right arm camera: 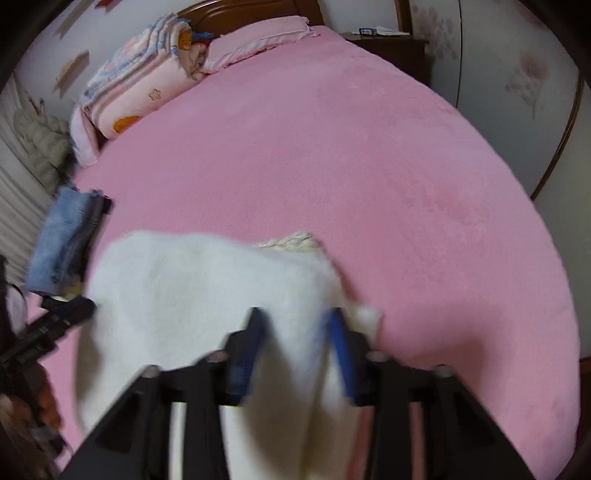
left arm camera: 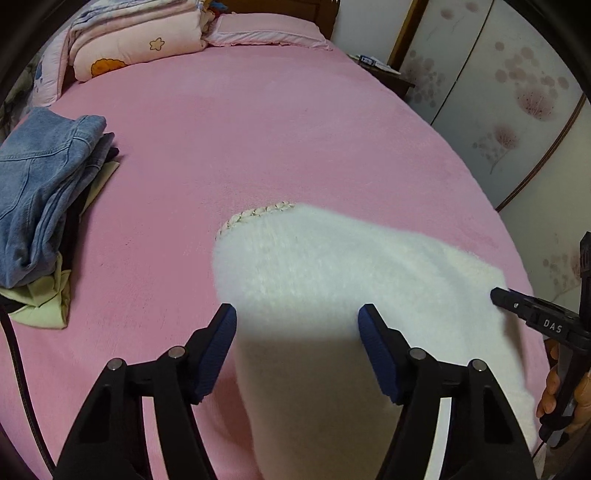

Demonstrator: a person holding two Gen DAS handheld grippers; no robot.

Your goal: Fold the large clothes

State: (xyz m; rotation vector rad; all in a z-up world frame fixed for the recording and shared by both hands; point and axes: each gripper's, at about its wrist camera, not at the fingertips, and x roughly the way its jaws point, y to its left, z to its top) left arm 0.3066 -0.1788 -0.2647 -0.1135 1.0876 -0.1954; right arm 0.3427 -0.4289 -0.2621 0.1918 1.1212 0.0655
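A fluffy white sweater with a braided neckline lies on the pink bed near its front edge. It also shows in the right wrist view. My left gripper is open, its blue pads on either side of the sweater's near part. My right gripper has its jaws apart with a thick fold of the white sweater between the blue pads; the frame is blurred. The right gripper shows at the sweater's right edge in the left wrist view. The left gripper shows at the left in the right wrist view.
A pile of folded clothes topped by blue jeans lies at the bed's left side. Folded pink quilts and a pillow sit at the headboard. A dark nightstand and floral wardrobe doors stand to the right.
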